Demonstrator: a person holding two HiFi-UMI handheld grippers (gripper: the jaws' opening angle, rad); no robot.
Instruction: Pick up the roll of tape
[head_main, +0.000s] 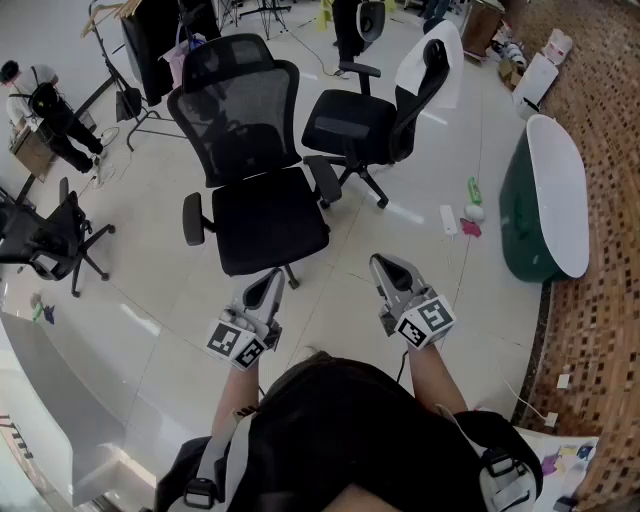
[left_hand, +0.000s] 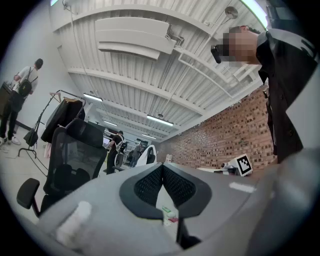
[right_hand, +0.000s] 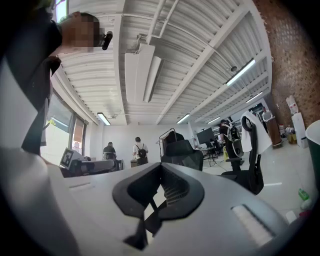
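Both claws are held out level at waist height over the floor, side by side, in what looks like a ready carry rather than a reach. The left claw (head_main: 272, 282) has its jaws pressed together with nothing between them, and the right claw (head_main: 386, 266) looks the same, its pads meeting at the tip on nothing.

White glossy floor (head_main: 150, 290) fills most of the open workshop, and a brick wall (head_main: 600, 250) closes it off at 3 o'clock. A dark green tub (head_main: 515, 225) with a white inside stands against that wall at 2 o'clock. A black mesh office chair (head_main: 250, 190) stands at 12 o'clock, directly ahead of the claws. A second black chair (head_main: 365, 125) is behind it at 1 o'clock.

No roll of tape shows for certain. A small white round thing (head_main: 475, 212), lying on the floor among bits of clutter at 1 o'clock just beside the tub, is the likeliest candidate. It is well apart from both claws, so the pick has not begun.
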